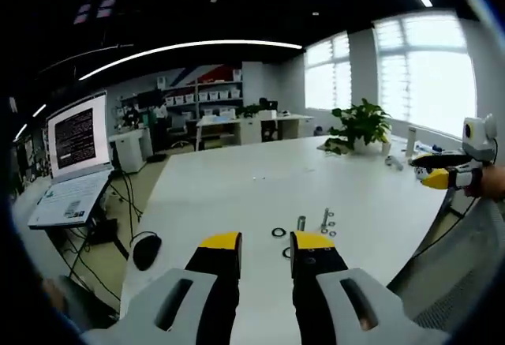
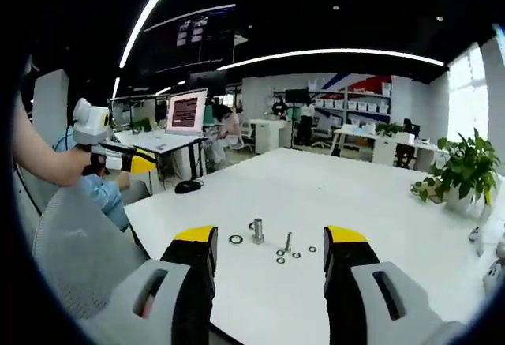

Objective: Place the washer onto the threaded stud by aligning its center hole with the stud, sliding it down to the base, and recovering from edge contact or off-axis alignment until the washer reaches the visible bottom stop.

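Ahead of the open right tool (image 2: 270, 250), probably untouched: washer (image 2: 236, 239), stud (image 2: 257, 230).

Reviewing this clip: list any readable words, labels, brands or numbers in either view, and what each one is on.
No text can be read.
Laptop screen: rows of pale text on a dark background, too small and blurred to read.
Ceiling-hung screens: dim graphics, illegible.
Shelf boxes: any labels too small to tell.
Washers, the stud and both hand-held grippers: no markings visible.
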The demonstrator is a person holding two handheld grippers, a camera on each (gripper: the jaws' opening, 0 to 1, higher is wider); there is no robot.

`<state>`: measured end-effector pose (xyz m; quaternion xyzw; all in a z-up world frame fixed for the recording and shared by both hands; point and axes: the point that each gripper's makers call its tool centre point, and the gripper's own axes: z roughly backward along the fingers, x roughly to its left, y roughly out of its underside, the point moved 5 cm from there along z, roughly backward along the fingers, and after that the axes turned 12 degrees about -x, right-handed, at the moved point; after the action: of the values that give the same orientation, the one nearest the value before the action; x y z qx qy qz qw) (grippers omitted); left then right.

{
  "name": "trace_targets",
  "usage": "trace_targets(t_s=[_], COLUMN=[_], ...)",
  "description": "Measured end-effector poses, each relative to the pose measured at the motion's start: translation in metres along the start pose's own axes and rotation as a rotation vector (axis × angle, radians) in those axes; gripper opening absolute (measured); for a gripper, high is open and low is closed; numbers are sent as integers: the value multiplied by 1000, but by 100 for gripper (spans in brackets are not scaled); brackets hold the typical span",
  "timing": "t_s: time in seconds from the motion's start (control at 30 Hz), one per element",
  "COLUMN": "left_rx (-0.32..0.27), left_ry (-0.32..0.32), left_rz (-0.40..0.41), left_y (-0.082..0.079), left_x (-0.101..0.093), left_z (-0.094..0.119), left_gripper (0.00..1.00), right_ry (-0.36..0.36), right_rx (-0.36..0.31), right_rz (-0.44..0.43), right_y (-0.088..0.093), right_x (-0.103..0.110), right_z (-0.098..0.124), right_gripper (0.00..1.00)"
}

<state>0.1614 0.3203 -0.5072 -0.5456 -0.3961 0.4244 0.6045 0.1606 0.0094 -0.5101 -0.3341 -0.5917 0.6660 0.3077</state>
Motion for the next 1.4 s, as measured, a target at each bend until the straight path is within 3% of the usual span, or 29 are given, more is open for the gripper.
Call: trace_targets(t_s=[0.33, 0.87, 1.4], left_rx=[33, 18, 24], left_ry=[-13, -47, -46], left_rz=[-41, 16, -1], left_y=[2, 0, 2], left_x=[1, 5, 4], left_z=[-1, 1, 1], left_gripper=[25, 26, 27], right_ry=[-8, -26, -19], right_rx=[28, 35, 3], right_rz=[-14, -26, -42], right_y=[5, 7, 3], right_x=[1, 4, 2], right_z=[-2, -3, -2], right_gripper=[54, 55, 55])
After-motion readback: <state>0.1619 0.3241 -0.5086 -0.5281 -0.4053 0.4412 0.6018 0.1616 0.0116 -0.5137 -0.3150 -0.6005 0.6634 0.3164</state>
